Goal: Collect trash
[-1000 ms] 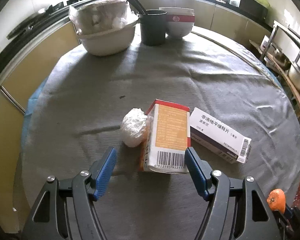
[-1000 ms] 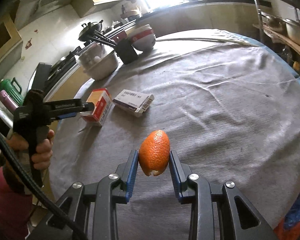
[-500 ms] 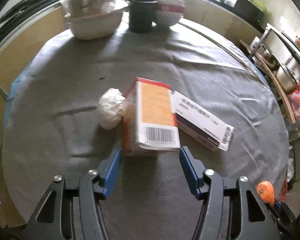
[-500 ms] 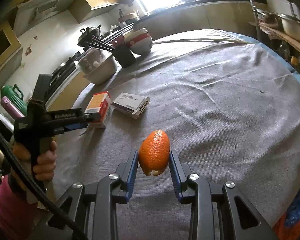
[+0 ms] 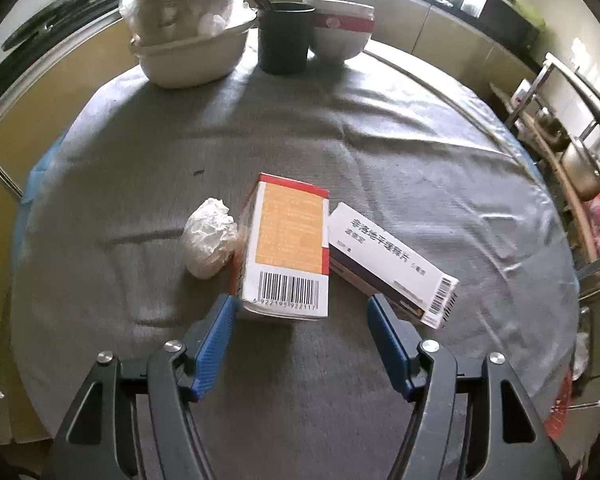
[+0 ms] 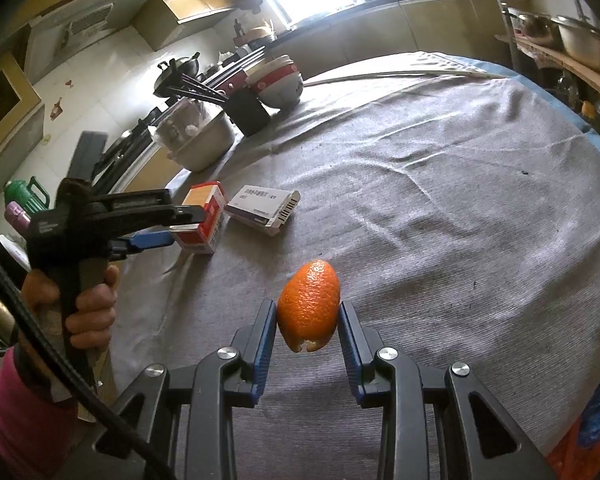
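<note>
Tissue wad (image 5: 210, 238) touching orange box (image 5: 286, 248), white box (image 5: 392, 264) alongside

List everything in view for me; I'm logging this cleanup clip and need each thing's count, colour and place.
orange peel: 1, orange, held off the table
orange-and-white box: 1, table centre, just ahead of the open fingers
white-and-purple box: 1, touching that box's right side
crumpled wrapper: 1, white, left of that box
tablecloth: 1, grey, over the round table
basin: 1, cream, far edge
utensil cup: 1, black, beside the basin
bowl: 1, white with red band, beside the cup
left gripper: 1, black with blue pads, open
right gripper: 1, same colours, shut on the peel
</note>
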Motion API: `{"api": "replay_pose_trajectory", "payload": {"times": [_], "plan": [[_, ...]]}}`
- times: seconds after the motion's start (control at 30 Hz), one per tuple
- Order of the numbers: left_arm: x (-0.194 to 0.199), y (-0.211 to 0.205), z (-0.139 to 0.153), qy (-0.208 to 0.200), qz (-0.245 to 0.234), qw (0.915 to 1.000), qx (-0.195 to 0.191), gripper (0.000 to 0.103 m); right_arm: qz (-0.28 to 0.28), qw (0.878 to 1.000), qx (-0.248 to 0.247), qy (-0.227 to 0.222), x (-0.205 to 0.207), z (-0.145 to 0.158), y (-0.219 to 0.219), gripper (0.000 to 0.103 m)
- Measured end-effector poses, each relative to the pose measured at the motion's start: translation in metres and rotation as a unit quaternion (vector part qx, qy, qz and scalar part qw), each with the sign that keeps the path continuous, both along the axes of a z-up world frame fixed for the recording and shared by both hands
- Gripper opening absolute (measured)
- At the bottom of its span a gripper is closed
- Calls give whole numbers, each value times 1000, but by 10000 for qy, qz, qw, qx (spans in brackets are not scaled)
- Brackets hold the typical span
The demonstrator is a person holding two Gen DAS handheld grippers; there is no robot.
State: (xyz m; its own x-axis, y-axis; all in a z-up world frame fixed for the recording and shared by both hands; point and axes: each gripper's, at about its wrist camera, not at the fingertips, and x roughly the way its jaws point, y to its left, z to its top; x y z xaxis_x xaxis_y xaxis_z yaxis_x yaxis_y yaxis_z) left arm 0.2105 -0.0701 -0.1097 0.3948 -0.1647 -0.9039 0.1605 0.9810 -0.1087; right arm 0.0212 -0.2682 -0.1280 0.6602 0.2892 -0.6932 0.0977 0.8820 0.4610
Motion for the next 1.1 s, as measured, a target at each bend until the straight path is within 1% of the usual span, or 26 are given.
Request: {"api": "replay_pose_trajectory", "payload": {"times": [0.1, 0.2, 0.23, 0.27, 0.37, 0.47, 0.53, 0.7, 0.93, 1.1], "plan": [[9, 3, -10, 147, 185, 9997, 94, 69, 0, 10000, 16, -3, -1, 1, 0, 34], [12, 11, -19, 271, 321, 9991, -43, 68, -14, 10000, 20, -16, -2, 1, -2, 34], [12, 13, -22, 289, 341, 9990, -75, 58, -23, 10000, 35, -17, -2, 1, -2, 34], [12, 16, -26, 327, 366, 9988, -87, 55, -34, 10000, 46, -20, -2, 1, -3, 34], [8, 26, -29, 326, 428, 9983, -211, 52, -35, 10000, 55, -32, -2, 1, -2, 34], [2, 32, -26, 201, 437, 9986, -229, 51, -17, 10000, 42, -38, -2, 2, -1, 34], [-7, 36, -22, 127, 354, 9989, -271, 51, -11, 10000, 34, -49, -2, 2, 0, 34], [-38, 34, -12, -66, 73, 9998, -170, 51, -28, 10000, 34, -76, -2, 2, 0, 34], [-86, 23, -13, 0, -400, 9990, -199, 51, -86, 9999, 36, 74, -1, -7, -4, 34], [-94, 15, -23, 109, -580, 9983, -40, 53, -36, 9998, -63, 206, 1, -14, 0, 34]]}}
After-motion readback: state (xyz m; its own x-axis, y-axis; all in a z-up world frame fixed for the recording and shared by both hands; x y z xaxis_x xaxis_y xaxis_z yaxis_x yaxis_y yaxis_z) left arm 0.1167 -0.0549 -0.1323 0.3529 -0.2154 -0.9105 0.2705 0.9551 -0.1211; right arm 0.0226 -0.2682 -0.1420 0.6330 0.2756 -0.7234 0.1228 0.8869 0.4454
